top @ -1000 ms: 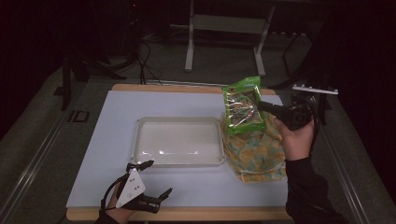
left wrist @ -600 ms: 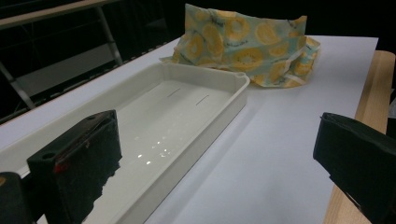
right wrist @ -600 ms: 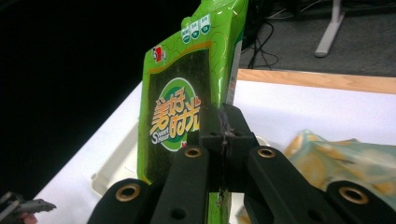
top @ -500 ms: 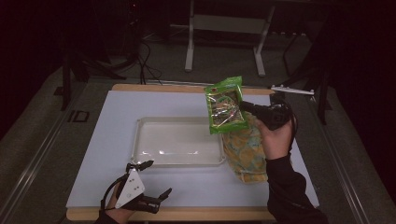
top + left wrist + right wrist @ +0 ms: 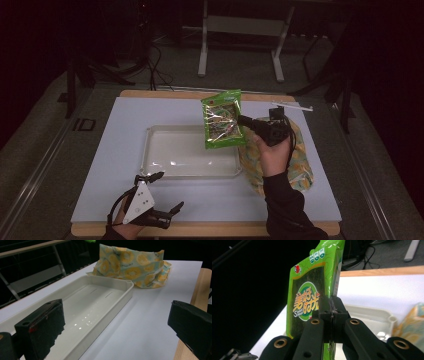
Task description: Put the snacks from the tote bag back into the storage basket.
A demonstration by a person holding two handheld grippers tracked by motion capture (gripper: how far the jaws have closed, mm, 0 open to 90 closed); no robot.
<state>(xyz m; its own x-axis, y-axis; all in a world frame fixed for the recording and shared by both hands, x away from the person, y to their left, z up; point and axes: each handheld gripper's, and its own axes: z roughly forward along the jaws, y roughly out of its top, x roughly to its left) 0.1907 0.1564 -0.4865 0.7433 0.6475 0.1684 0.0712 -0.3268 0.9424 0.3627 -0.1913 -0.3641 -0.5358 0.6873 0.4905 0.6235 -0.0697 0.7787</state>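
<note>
Seaweed packet [image 5: 222, 119], green and upright with its long axis vertical, is hanging in the right tongs [image 5: 243, 121], which are clamped on its edge. It is hovering just above the right end of the white tray [image 5: 150, 150], so the tray is lying below and to the left of it. Left tongs [image 5: 162, 197] are resting apart at the counter's [image 5: 125, 115] near edge, farther off. A yellow patterned bag [image 5: 300, 165] is lying beside the tray.
</note>
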